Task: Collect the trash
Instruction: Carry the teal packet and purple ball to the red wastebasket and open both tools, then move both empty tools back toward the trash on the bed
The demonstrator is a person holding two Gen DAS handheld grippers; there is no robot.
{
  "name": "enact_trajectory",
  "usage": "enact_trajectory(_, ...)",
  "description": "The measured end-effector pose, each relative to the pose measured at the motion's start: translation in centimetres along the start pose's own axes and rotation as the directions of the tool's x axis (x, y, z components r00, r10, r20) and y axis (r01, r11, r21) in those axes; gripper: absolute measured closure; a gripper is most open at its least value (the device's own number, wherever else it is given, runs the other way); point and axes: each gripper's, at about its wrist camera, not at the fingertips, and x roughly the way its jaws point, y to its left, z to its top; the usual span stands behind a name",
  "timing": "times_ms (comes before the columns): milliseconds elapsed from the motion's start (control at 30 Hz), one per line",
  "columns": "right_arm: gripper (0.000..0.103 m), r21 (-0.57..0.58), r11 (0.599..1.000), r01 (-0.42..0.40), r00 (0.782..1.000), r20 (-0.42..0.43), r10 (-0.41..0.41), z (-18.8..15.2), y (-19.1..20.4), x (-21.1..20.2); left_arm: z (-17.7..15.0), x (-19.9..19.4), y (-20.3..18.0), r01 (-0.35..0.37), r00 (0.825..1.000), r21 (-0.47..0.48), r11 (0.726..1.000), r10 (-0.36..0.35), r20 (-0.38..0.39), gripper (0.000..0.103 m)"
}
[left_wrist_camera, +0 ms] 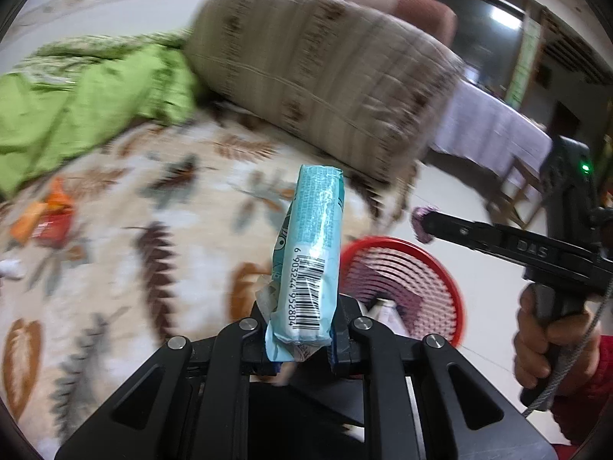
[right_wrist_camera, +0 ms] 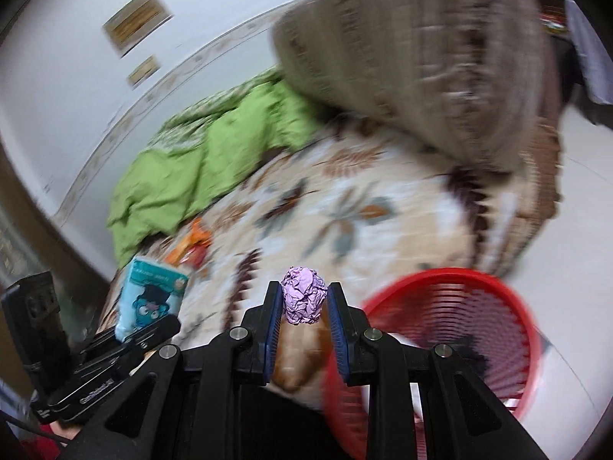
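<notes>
A: Entry, status check. Left tongs are pinching a pale blue plastic tissue packet with a printed barcode, held upright above the bed's cream leaf-print cover. Right tongs are pressed in on a crumpled ball of lilac paper, gripped between the blue pads.

B: Position relative to the bin?

A: The round red slatted plastic basket stands on the pale floor just beside the bed edge. In the right wrist view the lilac ball is near its rim but not over the opening. In the left wrist view the blue packet is likewise still over the bed, with the basket just beyond it on the right.

B: Anything already inside the basket?

A: Something pale shows near the bottom, blurred; cannot identify it.

B: Remaining litter?

A: An orange and red crumpled snack wrapper lies on the bed cover near the bunched green blanket. A small white scrap sits at the left edge of the left wrist view; too blurred to call.

B: Judgement?

A: Mid-task. Two pieces are lifted, neither dropped. Both need carrying over the basket mouth and releasing; at least the orange wrapper is left after that.
</notes>
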Motion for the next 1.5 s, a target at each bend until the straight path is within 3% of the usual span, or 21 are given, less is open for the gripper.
enact_trajectory(100, 0.078, 0.051, 0.998, 0.03, 1.0, 0.009, -0.03, 0.2, -2.6, -1.0, 0.5, 2.3, -2.3, 0.074, 0.996, 0.002, 0.997, -0.073, -0.058, 0.087)
enact_trajectory(400, 0.077, 0.127, 0.99, 0.068, 0.998, 0.005, -0.069, 0.2, -6.7, -1.5, 1.0, 6.1, -5.6, 0.157, 0.977, 0.001, 0.988, -0.155, -0.148, 0.087)
enact_trajectory(467, 0.077, 0.141, 0.988, 0.069, 0.998, 0.002, -0.07, 0.0, -7.1, -1.3, 1.1, 6.5, -5.9, 0.162, 0.975, 0.007, 0.987, -0.158, -0.156, 0.083)
enact_trajectory(533, 0.075, 0.151, 0.986, 0.068, 0.998, -0.005, -0.069, 0.0, -7.6, -1.1, 1.2, 6.7, -6.1, 0.17, 0.974, 0.009, 0.985, -0.166, -0.155, 0.068)
enact_trajectory(600, 0.063, 0.157, 0.985, 0.072, 0.997, -0.003, -0.072, 0.0, -7.7, -1.2, 1.2, 6.7, -6.2, 0.173, 0.974, 0.007, 0.985, -0.17, -0.149, 0.055)
enact_trajectory(667, 0.055, 0.155, 0.985, 0.078, 0.997, 0.008, -0.08, 0.1, -7.8, -1.3, 1.3, 6.5, -6.1, 0.182, 0.974, -0.001, 0.983, -0.18, -0.138, 0.053)
enact_trajectory(833, 0.055, 0.147, 0.987, 0.071, 0.997, 0.018, -0.074, 0.5, -7.6, -1.5, 1.3, 5.5, -5.3, 0.173, 0.977, -0.025, 0.985, -0.175, -0.123, 0.053)
enact_trajectory(1000, 0.055, 0.126, 0.991, 0.038, 0.999, 0.004, -0.039, 0.7, -5.9, -0.6, 1.0, 3.9, -3.3, 0.137, 0.985, -0.063, 0.989, -0.142, -0.097, 0.052)
enact_trajectory(1200, 0.055, 0.041, 0.998, -0.041, 0.998, -0.048, 0.043, 0.8, -1.4, 1.9, 0.5, 0.4, 0.8, 0.036, 0.998, -0.114, 0.993, -0.041, -0.046, 0.049)
enact_trajectory(1500, 0.055, -0.113, 0.979, -0.172, 0.977, -0.144, 0.155, 0.2, 7.3, 6.6, -1.2, -5.3, 10.1, -0.128, 0.99, -0.292, 0.948, 0.138, 0.014, 0.046)
